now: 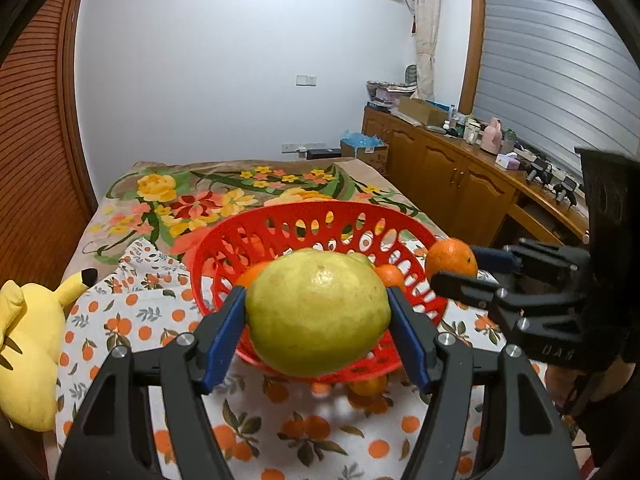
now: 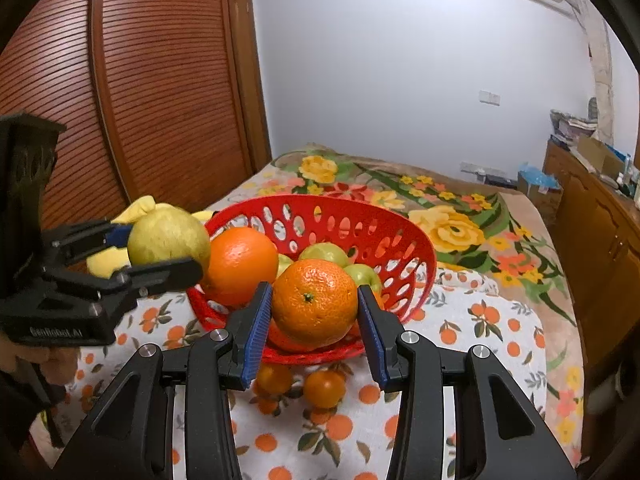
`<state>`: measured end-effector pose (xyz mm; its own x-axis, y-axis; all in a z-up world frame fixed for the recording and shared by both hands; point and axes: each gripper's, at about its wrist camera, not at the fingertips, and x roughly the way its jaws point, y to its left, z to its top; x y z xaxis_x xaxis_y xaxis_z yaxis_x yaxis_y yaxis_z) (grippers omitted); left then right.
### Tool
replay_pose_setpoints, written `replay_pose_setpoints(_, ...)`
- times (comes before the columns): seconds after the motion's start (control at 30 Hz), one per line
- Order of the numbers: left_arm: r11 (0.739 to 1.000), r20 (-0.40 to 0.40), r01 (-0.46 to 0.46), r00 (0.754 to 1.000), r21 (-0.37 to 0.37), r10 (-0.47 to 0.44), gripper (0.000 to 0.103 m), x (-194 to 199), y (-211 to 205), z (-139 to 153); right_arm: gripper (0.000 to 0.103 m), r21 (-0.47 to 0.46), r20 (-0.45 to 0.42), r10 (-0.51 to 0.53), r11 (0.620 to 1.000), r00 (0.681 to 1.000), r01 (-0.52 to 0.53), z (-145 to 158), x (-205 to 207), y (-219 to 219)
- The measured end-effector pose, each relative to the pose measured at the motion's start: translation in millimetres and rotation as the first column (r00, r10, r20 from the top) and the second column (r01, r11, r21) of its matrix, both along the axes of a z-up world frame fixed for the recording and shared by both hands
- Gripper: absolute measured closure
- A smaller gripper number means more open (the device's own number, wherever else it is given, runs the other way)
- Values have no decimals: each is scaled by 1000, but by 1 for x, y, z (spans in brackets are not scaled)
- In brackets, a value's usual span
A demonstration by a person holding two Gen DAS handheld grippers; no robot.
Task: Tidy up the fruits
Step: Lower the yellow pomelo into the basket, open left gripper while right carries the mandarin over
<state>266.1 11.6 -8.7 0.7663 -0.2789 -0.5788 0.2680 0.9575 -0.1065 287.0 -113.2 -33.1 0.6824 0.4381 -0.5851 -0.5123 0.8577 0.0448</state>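
The left gripper (image 1: 318, 312) clamps a yellow-green guava (image 1: 318, 312) between its pads while the right gripper (image 2: 314, 304) clamps an orange (image 2: 314, 304), both just before the red basket (image 2: 416, 252).

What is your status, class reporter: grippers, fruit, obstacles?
Left gripper shut on yellow-green fruit. Right gripper shut on orange. Both near red basket. Two small oranges below.
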Motion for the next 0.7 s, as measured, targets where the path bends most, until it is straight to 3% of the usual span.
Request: replay_pose_setpoints(0.7, 999, -70, 47, 996, 19, -46, 34, 92, -13, -9, 60, -12, -31, 17, 1000, 999, -17, -20, 58, -1)
